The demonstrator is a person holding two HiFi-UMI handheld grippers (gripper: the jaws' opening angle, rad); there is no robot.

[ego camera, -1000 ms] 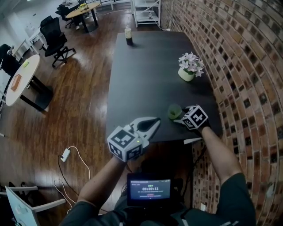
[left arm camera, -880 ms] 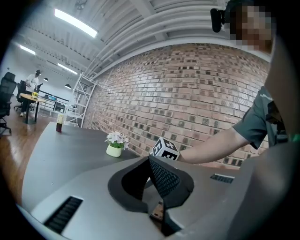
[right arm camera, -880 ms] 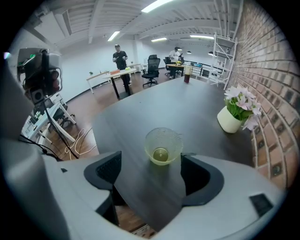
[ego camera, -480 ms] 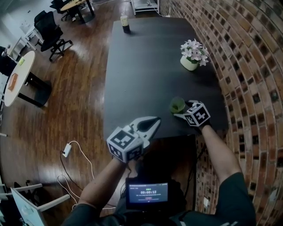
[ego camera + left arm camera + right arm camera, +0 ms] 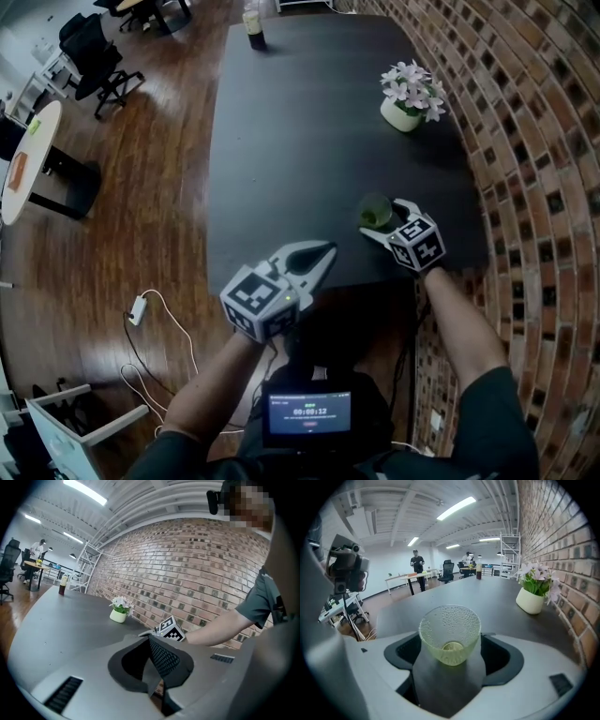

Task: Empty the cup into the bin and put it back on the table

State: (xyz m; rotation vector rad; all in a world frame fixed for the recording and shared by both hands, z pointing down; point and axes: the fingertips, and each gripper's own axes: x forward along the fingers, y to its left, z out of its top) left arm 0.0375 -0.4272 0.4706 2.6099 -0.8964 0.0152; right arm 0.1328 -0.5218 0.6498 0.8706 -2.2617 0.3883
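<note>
At the near edge of the tabletop [image 5: 300,141], our left gripper [image 5: 326,253] hangs clenched on nothing. Just beyond it, our right gripper [image 5: 382,221] stands released, its jaws having just been opening. The green cup [image 5: 450,634] stands upright on the tabletop between them. We judge this the put-back step, though it could equally be a reach. Next the gripper must draw back without tipping the cup. Farther off stand a flowerpot [image 5: 401,112] and a bottle [image 5: 251,26]. We can see no bin, and the pale disc in the cup's bottom may be its base or leftovers.
</note>
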